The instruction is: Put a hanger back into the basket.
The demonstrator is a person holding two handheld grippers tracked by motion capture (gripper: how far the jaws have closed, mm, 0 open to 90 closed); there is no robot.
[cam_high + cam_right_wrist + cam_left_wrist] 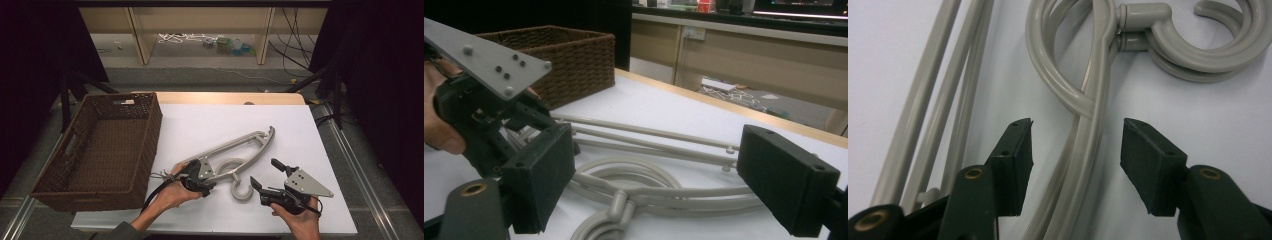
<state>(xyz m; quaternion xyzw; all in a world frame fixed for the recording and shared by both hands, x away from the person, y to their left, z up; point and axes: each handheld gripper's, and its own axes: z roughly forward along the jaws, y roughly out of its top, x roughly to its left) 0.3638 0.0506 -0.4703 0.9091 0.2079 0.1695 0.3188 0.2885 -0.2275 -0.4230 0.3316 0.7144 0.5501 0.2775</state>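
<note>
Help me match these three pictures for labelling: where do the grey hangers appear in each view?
High view: the grey hangers lie mid-table on the white sheet, hooks toward the person.
Left gripper view: their arms run between the left gripper, whose jaws straddle them without touching; hooks curl top right.
Right gripper view: they lie low and central, behind the right gripper.
Shared landmark: the curled hooks.

The hangers (235, 150) are a plain pale grey-beige all over, hooks (242, 191) included, and they lie on a bench (210, 125) whose top is flat white with a light wood-coloured edge showing at the far side. The basket (100, 150) is dark brown with a tight woven pattern. The left gripper (202, 187) and the right gripper (263, 175) are both matt black, each with a light grey plate dotted with dark screws, and brass-coloured rivets (973, 173) sit at the jaw joints.
</note>
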